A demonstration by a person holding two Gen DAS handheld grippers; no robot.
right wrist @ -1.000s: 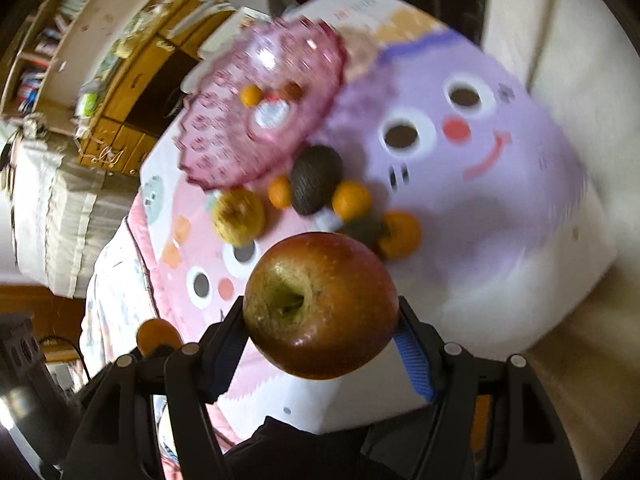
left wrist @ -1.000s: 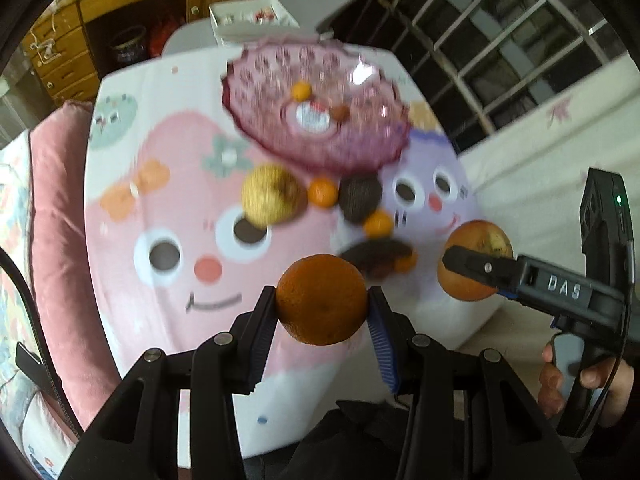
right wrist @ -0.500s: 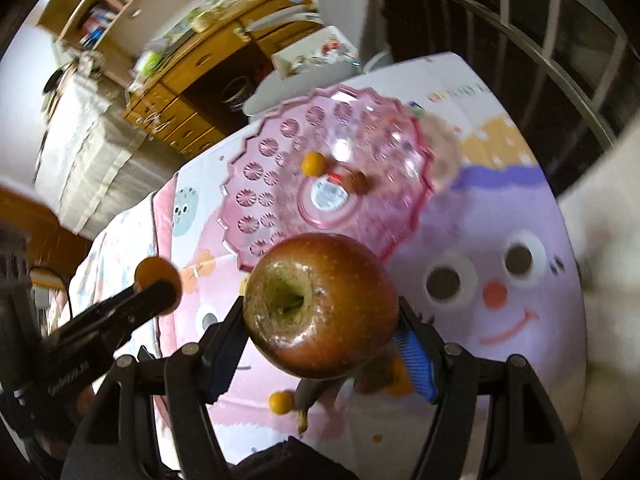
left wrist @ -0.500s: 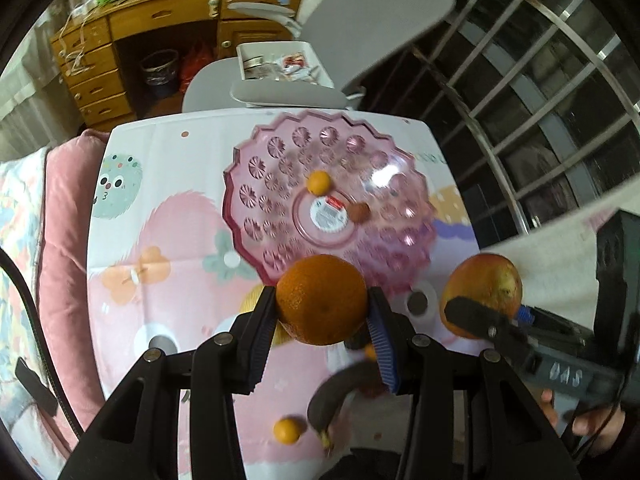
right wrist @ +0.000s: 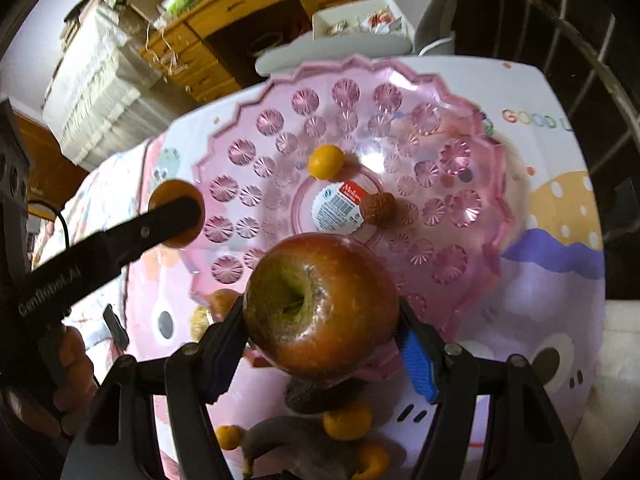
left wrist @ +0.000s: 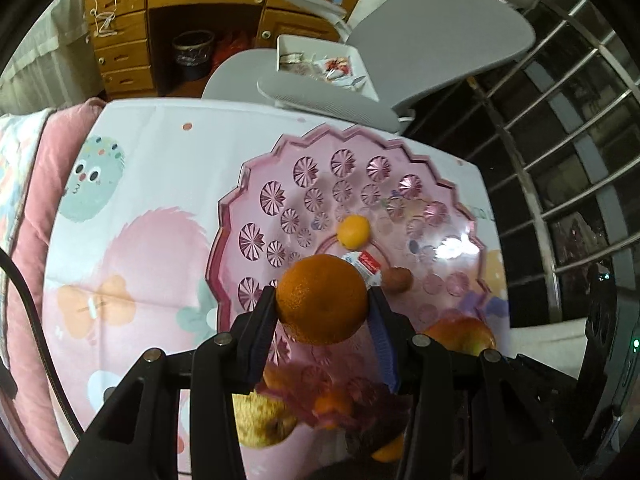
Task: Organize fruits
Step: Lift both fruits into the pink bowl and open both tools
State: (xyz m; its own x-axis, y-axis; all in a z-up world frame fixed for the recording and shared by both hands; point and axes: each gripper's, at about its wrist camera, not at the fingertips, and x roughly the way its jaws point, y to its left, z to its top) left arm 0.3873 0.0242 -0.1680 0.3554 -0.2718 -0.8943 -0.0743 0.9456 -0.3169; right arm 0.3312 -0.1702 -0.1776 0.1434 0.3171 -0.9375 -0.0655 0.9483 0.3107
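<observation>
1. Currently your left gripper [left wrist: 322,307] fingers clamp the orange [left wrist: 322,299], right gripper [right wrist: 321,311] fingers clamp the apple [right wrist: 320,307]; both above the pink plate [right wrist: 472,276].
2. Release high and they'll roll off, knocking the small orange [right wrist: 325,161].

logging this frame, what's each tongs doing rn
Left tongs: closed on the orange.
Right tongs: closed on the apple.

Most of the pink bowl [right wrist: 472,240] is lying open, its left and right walls bare; only a small orange fruit [right wrist: 326,161] and a brown fruit [right wrist: 380,209] are sitting near its centre. Loose fruit [right wrist: 347,422] is crowding the tablecloth [right wrist: 560,300] along the lower frame edge.
</observation>
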